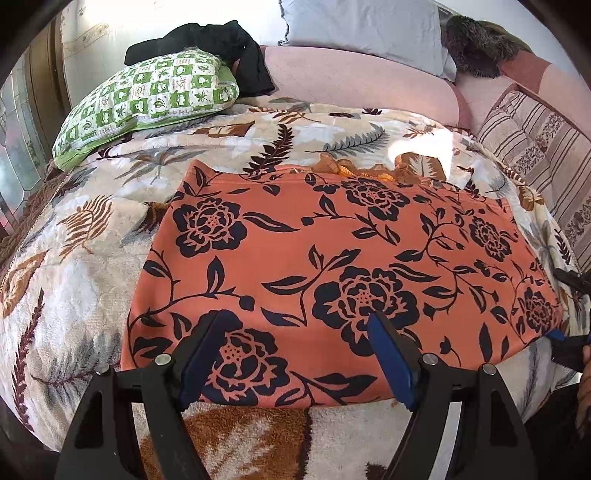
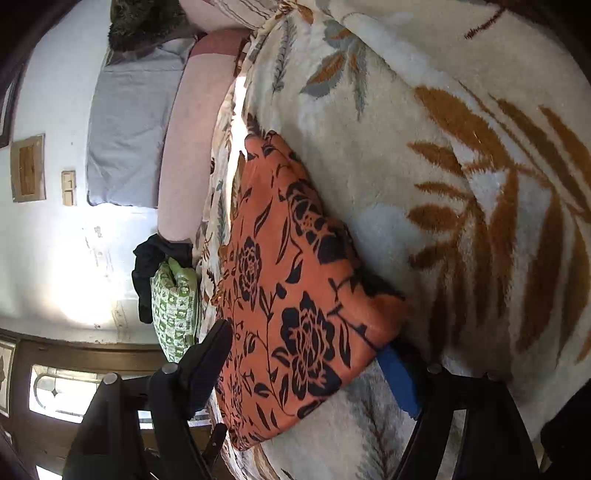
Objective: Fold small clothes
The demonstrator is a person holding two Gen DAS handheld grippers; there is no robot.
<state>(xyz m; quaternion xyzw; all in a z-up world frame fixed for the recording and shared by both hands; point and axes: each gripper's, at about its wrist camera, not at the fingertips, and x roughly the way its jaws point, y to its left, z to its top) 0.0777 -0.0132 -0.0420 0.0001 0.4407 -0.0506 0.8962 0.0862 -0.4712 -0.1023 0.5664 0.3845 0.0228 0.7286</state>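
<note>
- Two handheld grippers are working over one orange garment (image 1: 332, 251) with black flowers, which is lying flat, apparently already folded once, on a leaf-print fleece blanket (image 1: 74, 280) covering a bed.
- One, the left gripper (image 1: 295, 354), is hovering above the garment's near edge with its jaws spread wide and nothing between the pads; no cloth is being pinched.
- One, the right gripper (image 2: 310, 369), rolled onto its side, is straddling the garment's near right corner; its blue pad (image 2: 399, 384) is lying under or against the cloth edge, the dark pad (image 2: 207, 369) is standing clear of it, so the jaws are reading as released rather than clenched.
- Several things could be going wrong from here: the right jaws may be closing on the plush blanket along with the corner, dragging both; only the top layer may be getting caught, so the fold would be sliding apart; and with the left gripper holding nothing, a pull from the right may be skewing the whole garment.
- Counting the rest: one green-and-white checked pillow (image 1: 147, 99) at the far left, one black garment (image 1: 221, 44) heaped behind it, one grey pillow (image 1: 362, 33) at the far wall, one pink bolster (image 1: 362, 88), one striped cushion (image 1: 535, 147) at the right, one dark furry item (image 1: 476, 48) at the far right.
</note>
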